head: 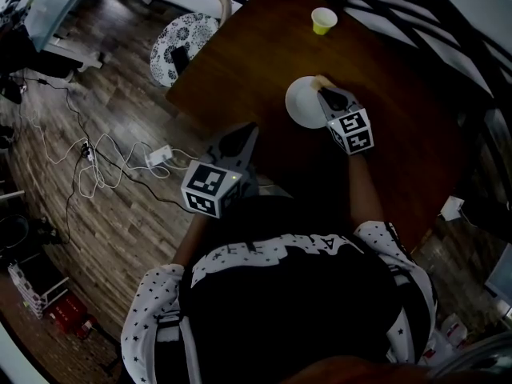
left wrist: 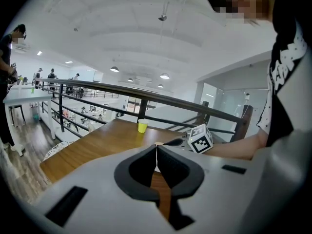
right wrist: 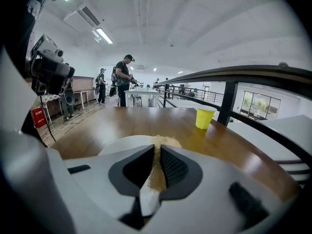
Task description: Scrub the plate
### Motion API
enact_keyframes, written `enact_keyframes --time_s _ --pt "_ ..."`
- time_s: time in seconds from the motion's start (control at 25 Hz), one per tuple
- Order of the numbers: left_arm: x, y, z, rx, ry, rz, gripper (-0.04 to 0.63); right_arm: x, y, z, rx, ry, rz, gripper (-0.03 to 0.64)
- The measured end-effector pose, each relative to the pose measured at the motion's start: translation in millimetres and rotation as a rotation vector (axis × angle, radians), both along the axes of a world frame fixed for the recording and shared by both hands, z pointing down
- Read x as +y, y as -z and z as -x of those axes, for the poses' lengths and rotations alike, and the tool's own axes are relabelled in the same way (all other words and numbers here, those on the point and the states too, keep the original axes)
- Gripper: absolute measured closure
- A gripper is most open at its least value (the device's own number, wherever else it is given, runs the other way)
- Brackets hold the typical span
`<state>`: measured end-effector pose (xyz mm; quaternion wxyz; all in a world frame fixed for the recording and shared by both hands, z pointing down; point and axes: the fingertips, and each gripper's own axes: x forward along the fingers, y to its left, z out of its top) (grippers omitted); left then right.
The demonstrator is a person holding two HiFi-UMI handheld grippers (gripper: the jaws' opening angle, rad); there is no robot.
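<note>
Round white plate (head: pixel 302 102) sits on the dark brown wooden table (head: pixel 240 54), toward its middle. Right gripper (right wrist: pixel 157 152) is over the plate's rim, jaws clamped on a tan scrub pad (right wrist: pixel 163 141) that rests on the plate. Left gripper (left wrist: pixel 156 152) is held back at the table's near edge, jaws closed together with nothing between them. Small yellow cup (head: pixel 324 20) stands beyond the plate, well apart, near the black railing (right wrist: pixel 234 77).

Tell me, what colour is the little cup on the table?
Yellow. The cup shows best in the right gripper view.

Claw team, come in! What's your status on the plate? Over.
Left claw shut, empty. Right claw shut on tan scrub pad at white plate's rim. Yellow cup beyond, clear.
</note>
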<state>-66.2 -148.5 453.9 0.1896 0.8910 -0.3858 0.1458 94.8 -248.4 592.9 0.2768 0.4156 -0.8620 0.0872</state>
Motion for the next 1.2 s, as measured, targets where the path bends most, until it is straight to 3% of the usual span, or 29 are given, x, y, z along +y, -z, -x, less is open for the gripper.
enact_keyframes --time_s 1.2 --pt "2.6 2.6 -16.8 0.006 -0.071 -0.006 0.581 30.5 -6.4 1.9 0.011 0.0 0.062 0.572"
